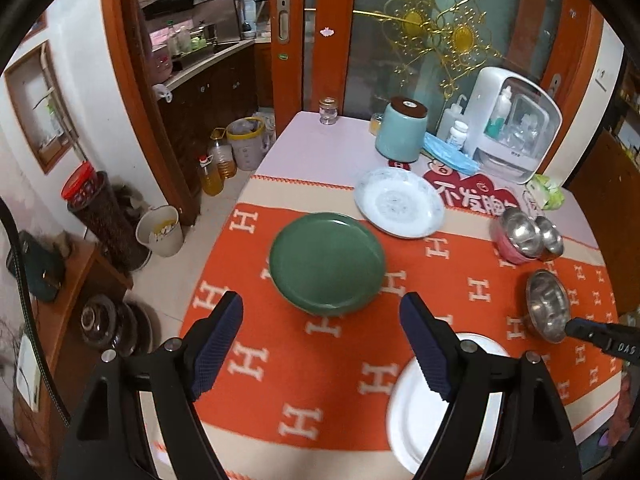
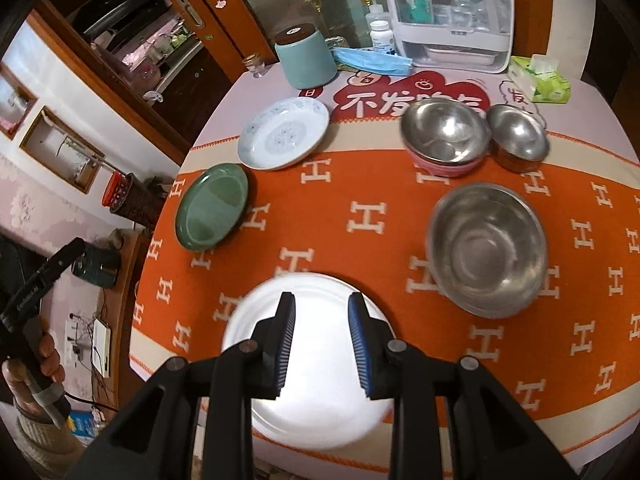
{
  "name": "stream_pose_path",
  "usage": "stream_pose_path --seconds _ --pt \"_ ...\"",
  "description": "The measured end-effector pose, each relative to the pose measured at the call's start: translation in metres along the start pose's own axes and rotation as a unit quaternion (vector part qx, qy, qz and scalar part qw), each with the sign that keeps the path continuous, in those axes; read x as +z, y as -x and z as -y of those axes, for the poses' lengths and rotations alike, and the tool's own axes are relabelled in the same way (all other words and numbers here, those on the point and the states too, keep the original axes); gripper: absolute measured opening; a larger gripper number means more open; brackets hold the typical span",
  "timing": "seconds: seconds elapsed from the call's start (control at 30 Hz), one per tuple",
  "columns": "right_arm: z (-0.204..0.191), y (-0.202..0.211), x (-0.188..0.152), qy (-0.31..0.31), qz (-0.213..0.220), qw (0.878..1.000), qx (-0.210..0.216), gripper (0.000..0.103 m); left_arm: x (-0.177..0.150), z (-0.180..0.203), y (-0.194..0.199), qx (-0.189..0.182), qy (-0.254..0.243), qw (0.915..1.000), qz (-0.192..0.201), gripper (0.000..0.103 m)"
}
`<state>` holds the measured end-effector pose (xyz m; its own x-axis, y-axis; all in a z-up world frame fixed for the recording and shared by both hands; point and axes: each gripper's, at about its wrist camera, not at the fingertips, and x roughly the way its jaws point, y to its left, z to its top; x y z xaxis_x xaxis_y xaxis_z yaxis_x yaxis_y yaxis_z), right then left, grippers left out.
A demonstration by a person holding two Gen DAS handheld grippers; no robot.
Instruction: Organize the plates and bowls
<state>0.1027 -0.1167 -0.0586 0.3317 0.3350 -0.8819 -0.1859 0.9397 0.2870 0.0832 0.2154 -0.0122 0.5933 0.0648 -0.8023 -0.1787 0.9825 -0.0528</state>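
On the orange patterned tablecloth (image 2: pixel 360 216) lie a green plate (image 1: pixel 326 264) (image 2: pixel 212 210), a pale patterned plate (image 1: pixel 400 208) (image 2: pixel 284 132) and a plain white plate (image 1: pixel 416 412) (image 2: pixel 320 412). A large steel bowl (image 2: pixel 488 248) (image 1: pixel 548 304) stands right of them. Behind it, a steel bowl (image 2: pixel 444 132) sits in a pink one (image 2: pixel 444 168), with a small steel bowl (image 2: pixel 518 136) beside it. My left gripper (image 1: pixel 320 304) hangs wide open just short of the green plate, empty. My right gripper (image 2: pixel 322 300) hovers over the white plate with a narrow gap and nothing between its pads.
At the table's back stand a teal canister (image 1: pixel 402 132), a glass jar (image 1: pixel 328 111), a white storage box (image 1: pixel 516 128) and a tissue box (image 2: pixel 540 78). Left of the table's edge, oil bottles (image 1: pixel 212 176) and a bucket (image 1: pixel 160 232) sit on the floor.
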Motion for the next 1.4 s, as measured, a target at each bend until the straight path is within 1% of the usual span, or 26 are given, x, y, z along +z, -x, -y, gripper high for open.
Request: stream_pose_path --seconds 0.17,0.37,0.57,0.7,0.87,0.97,1.13,1.27,1.4 --pt "-0.03 -0.03 0.026 -0.011 -0.002 1.0 -0.001 0.027 0.027 -0.035 -0.05 -0.004 -0.018 0.9998 -0.013 0.08" --pt "-0.069 -0.083 0.06 -0.022 -0.011 1.0 0.005 0.027 0.048 -0.073 -0.131 -0.005 -0.031 0.9978 -0.059 0.079" --pt "-0.094 -0.147 0.08 -0.046 -0.045 0.998 0.008 0.027 0.052 -0.09 -0.2 -0.024 -0.03 0.9932 -0.11 0.079" --pt "-0.103 -0.184 0.09 -0.048 -0.066 0.997 0.003 0.027 0.051 -0.097 -0.234 -0.04 -0.03 0.9905 -0.128 0.079" --pt "-0.105 -0.218 0.098 -0.066 -0.091 0.994 0.004 0.027 0.051 -0.1 -0.262 -0.059 -0.019 0.9864 -0.152 0.077" --pt "-0.104 -0.229 0.1 -0.074 -0.098 0.992 0.004 0.027 0.051 -0.1 -0.274 -0.073 -0.017 0.9835 -0.165 0.075" --pt "-0.105 -0.241 0.1 -0.072 -0.105 0.992 -0.005 0.027 0.052 -0.099 -0.286 -0.085 -0.026 0.9804 -0.176 0.074" --pt "-0.105 -0.248 0.1 -0.076 -0.11 0.991 -0.003 0.027 0.052 -0.096 -0.292 -0.095 -0.027 0.9771 -0.189 0.064" --pt "-0.104 -0.252 0.1 -0.075 -0.113 0.991 0.0 0.027 0.051 -0.093 -0.295 -0.103 -0.028 0.9747 -0.196 0.063"
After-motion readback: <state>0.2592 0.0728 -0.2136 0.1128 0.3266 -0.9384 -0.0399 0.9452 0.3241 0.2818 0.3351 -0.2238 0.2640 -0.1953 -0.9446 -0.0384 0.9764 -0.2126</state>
